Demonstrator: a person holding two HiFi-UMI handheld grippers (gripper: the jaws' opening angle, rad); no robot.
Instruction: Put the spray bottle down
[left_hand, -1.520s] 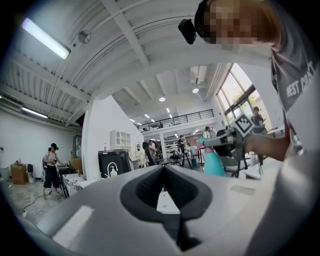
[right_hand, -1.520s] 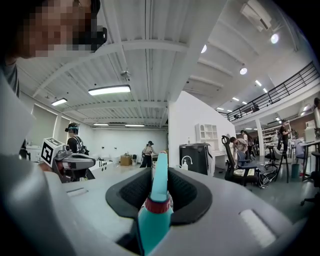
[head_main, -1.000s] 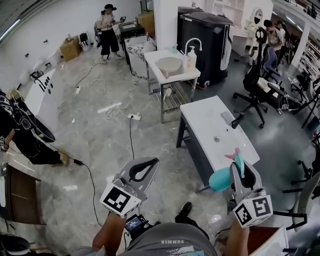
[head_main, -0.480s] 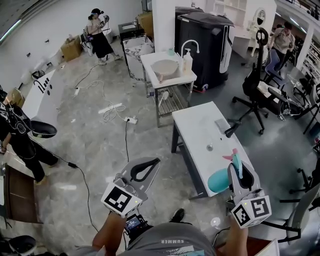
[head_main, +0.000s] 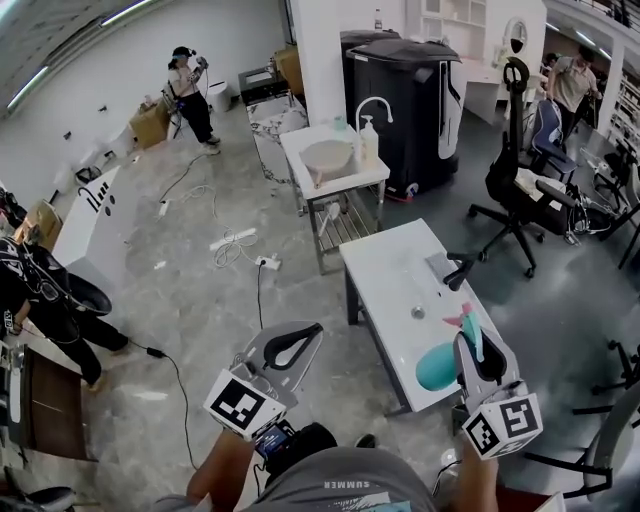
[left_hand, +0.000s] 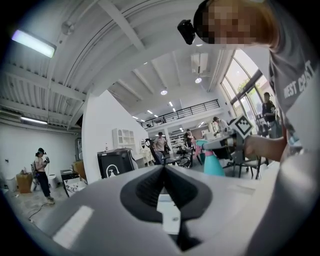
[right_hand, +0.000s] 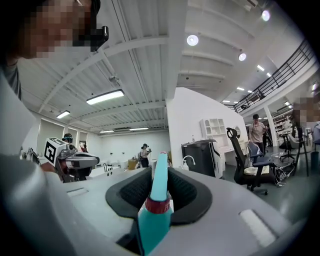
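Note:
The teal spray bottle (head_main: 438, 364) with a pink trigger hangs upright from my right gripper (head_main: 480, 345), whose jaws are shut on its neck. It hovers over the near right corner of the white sink table (head_main: 392, 272). In the right gripper view the bottle (right_hand: 156, 212) fills the gap between the jaws of that gripper (right_hand: 159, 172), its red collar showing. My left gripper (head_main: 310, 331) is held over the floor to the left of the table, jaw tips touching and nothing between them. The left gripper view shows the shut left gripper (left_hand: 164, 169) and, off to the right, the bottle (left_hand: 214, 163).
A second table with a round basin (head_main: 330, 156) and a soap dispenser stands beyond, with a black cabinet (head_main: 400, 85) behind. An office chair (head_main: 520, 175) stands at the right. Cables (head_main: 235, 240) lie on the floor. One person (head_main: 190, 85) stands far back and another (head_main: 40, 295) at the left.
Both grippers have moved forward with the person. The white sink table has come nearer, and the bottle has gone from beside its near edge to over its corner.

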